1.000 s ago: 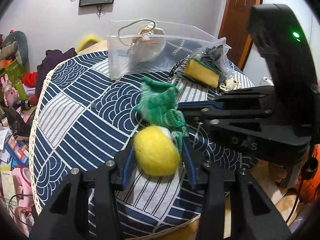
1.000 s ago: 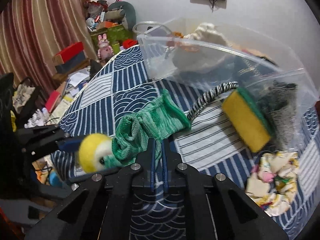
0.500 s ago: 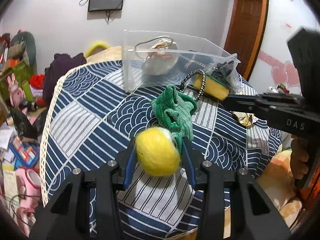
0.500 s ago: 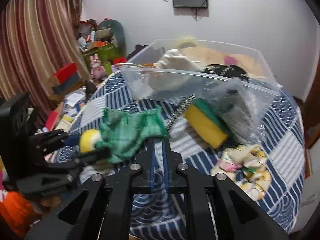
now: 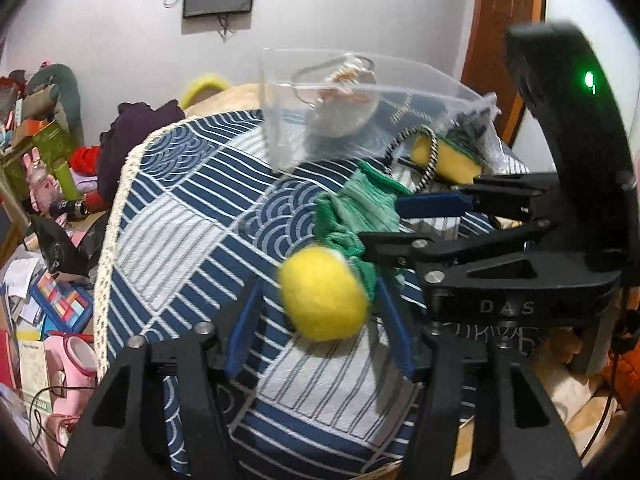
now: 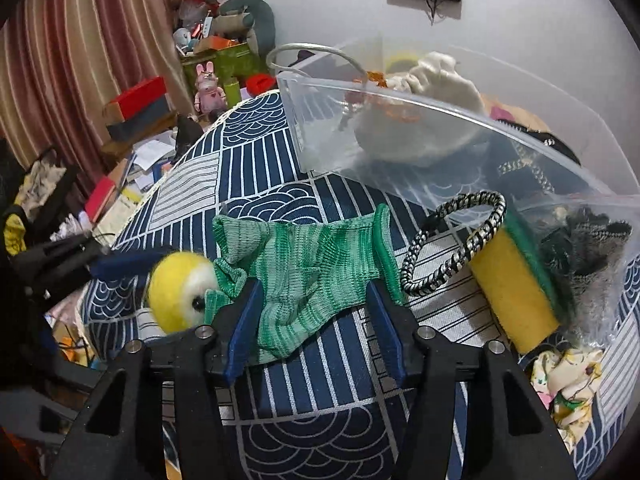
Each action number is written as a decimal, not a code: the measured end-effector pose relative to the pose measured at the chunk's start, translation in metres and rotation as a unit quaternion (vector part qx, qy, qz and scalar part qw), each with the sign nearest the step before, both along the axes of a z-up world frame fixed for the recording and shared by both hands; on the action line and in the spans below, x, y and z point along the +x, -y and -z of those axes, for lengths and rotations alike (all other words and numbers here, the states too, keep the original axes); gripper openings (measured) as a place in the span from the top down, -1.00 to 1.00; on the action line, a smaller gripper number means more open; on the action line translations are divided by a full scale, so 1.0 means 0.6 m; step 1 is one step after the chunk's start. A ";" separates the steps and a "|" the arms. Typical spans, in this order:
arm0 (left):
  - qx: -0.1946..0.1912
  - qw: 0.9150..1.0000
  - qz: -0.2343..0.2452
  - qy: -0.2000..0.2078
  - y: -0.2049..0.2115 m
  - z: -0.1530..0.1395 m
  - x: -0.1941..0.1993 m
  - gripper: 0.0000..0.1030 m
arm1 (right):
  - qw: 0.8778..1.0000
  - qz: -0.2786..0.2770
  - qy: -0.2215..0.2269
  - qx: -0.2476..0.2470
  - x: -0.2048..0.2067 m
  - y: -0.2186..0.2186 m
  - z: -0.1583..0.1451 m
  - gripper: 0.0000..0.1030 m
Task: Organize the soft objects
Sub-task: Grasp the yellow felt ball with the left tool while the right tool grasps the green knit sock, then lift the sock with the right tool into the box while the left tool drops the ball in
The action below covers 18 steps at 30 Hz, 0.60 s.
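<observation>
A yellow felt ball [image 5: 322, 295] lies on the blue patterned tablecloth [image 5: 180, 216] between the fingers of my left gripper [image 5: 320, 304], which is open with gaps on both sides. It touches a green knit sock [image 5: 356, 212]. My right gripper [image 6: 312, 312] is open, its fingers on either side of the green sock [image 6: 312, 264]. The ball [image 6: 180, 288] lies left of it. The right gripper also shows in the left wrist view [image 5: 404, 222]. A clear plastic bin [image 6: 440, 128] holding a white pouch [image 6: 432, 80] stands behind.
A striped bangle [image 6: 456, 240], a yellow-green sponge [image 6: 516, 284] in a clear bag and a floral scrunchie [image 6: 568, 376] lie right of the sock. The table edge [image 5: 116, 220] drops off at left to a cluttered floor.
My left gripper has opened and let go of the yellow ball. My right gripper has opened and come down around the green sock.
</observation>
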<state>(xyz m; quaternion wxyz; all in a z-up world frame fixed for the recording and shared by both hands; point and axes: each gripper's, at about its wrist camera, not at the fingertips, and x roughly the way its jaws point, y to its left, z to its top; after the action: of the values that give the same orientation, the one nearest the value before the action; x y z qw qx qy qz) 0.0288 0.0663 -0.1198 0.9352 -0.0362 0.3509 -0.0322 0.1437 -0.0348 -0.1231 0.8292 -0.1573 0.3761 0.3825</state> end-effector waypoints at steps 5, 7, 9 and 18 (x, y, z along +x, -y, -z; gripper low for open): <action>-0.015 1.000 -0.017 0.020 -0.025 -0.013 -0.013 -0.24 | 1.000 0.008 0.023 -0.014 -0.011 -0.001 -0.001 0.77; -0.022 0.999 -0.026 0.024 -0.033 -0.014 -0.013 -0.24 | 1.000 0.010 0.023 -0.008 -0.012 0.007 -0.005 0.87; -0.029 0.999 -0.028 0.021 -0.037 -0.011 -0.009 -0.08 | 0.999 0.014 0.031 -0.004 -0.016 0.019 -0.010 0.89; -0.019 1.000 -0.015 0.010 -0.028 0.009 -0.002 0.24 | 0.996 0.037 0.054 0.053 -0.034 0.083 -0.062 0.90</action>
<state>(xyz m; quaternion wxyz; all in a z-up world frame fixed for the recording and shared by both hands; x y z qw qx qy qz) 0.0278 0.0833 -0.1251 0.9381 -0.0592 0.3404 -0.0251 0.1236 -0.0847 -0.0858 0.8690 -0.1197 0.3159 0.3615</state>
